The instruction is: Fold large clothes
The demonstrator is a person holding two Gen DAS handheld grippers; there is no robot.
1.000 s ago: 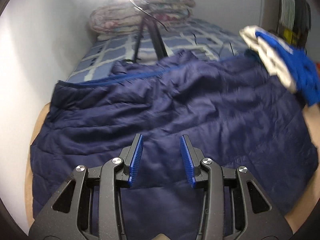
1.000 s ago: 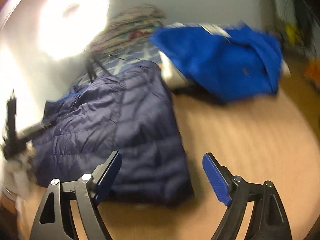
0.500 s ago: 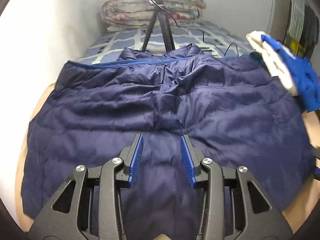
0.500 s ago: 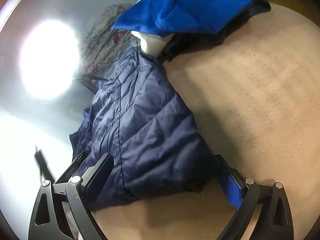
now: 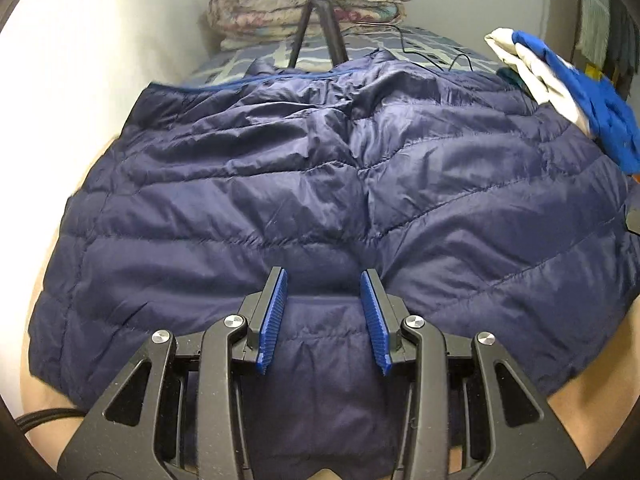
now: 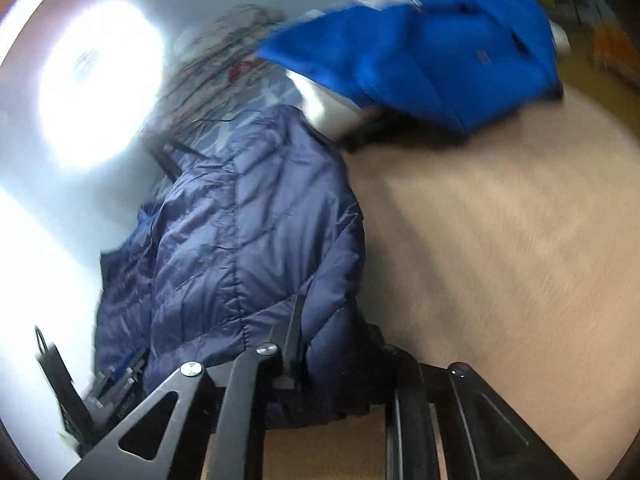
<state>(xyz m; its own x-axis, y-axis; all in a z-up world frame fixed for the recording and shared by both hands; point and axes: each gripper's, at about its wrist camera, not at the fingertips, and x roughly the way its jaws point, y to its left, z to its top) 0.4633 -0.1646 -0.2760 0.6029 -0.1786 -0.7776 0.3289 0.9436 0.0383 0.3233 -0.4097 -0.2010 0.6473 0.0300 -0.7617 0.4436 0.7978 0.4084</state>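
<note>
A large navy quilted down jacket lies spread on a tan surface and fills most of the left wrist view. My left gripper is open, its blue pads just above the jacket's near part, holding nothing. In the right wrist view the jacket lies at the left, and my right gripper has closed on the jacket's near right corner, with the fabric bunched between the jaws. The left gripper's body shows at the lower left there.
A bright blue and white garment lies heaped at the jacket's far right, also in the right wrist view. A tripod, folded floral quilts and a patterned bedsheet sit behind. A bare tan surface lies to the right. A white wall is at the left.
My right gripper moved down onto the jacket's near corner and closed on it. My left gripper came lower and closer over the jacket, still open.
</note>
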